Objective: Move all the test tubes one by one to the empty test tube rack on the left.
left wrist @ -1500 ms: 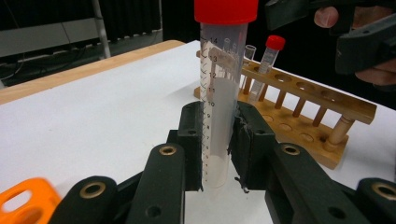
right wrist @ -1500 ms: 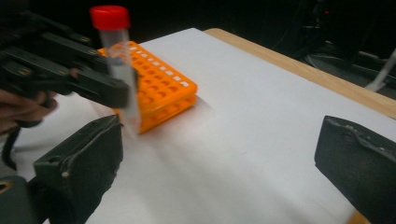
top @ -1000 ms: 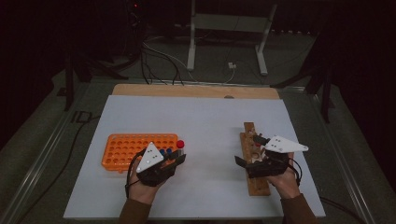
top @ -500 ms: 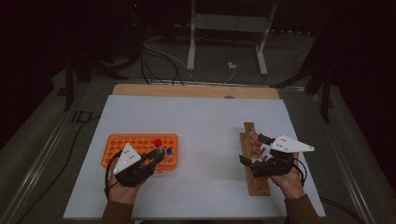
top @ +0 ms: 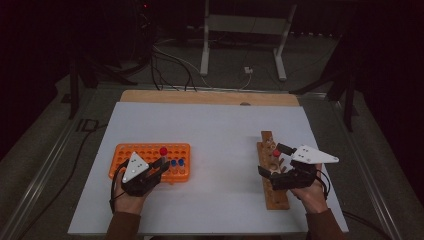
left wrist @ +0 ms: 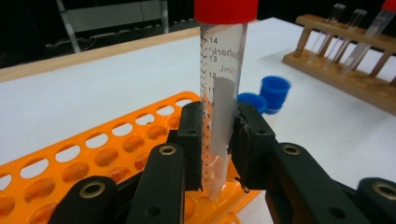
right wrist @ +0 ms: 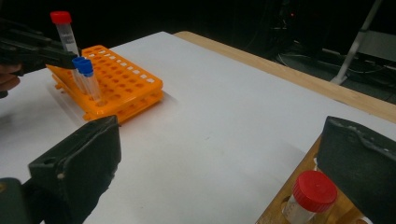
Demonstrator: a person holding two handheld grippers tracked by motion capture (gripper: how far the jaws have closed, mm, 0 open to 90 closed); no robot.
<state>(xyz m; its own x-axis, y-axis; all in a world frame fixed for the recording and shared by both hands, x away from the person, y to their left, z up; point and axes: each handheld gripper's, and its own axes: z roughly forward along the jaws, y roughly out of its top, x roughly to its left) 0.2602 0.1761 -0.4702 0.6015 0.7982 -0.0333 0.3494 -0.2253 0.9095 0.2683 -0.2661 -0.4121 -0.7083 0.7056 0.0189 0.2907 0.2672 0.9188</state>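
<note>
The left gripper [left wrist: 219,154] is gripping a clear plastic tube with a red cap [left wrist: 219,93], its two black jaws pressing on the tube's lower part from either side. The tube is standing upright between them, its pointed tip hanging just over a hole near the front edge of the orange rack [left wrist: 107,144] (whether the tip is already resting in a hole is hard to tell). Printed volume marks are running up the tube's side.

In the high view, the left gripper [top: 161,165] is sitting at the near edge of the orange rack [top: 135,150], with the red-capped tube [top: 163,150] rising above it. Two blue-capped tubes [top: 177,163] are standing in the rack just beside it, towards the rack's right end.

The right gripper [right wrist: 219,163] is standing open with nothing between its jaws. They are hovering over the near part of a wooden rack [top: 272,180], which is lying on the right side of the white table [top: 220,130], well apart from the orange rack. A second red-capped tube [right wrist: 310,193] is sitting in the wooden rack just inside the right jaw, not touched by it.

From the right gripper view, the left gripper [right wrist: 56,55] is showing far off, clamped on its tube [right wrist: 65,32] above the orange rack [right wrist: 126,88].
</note>
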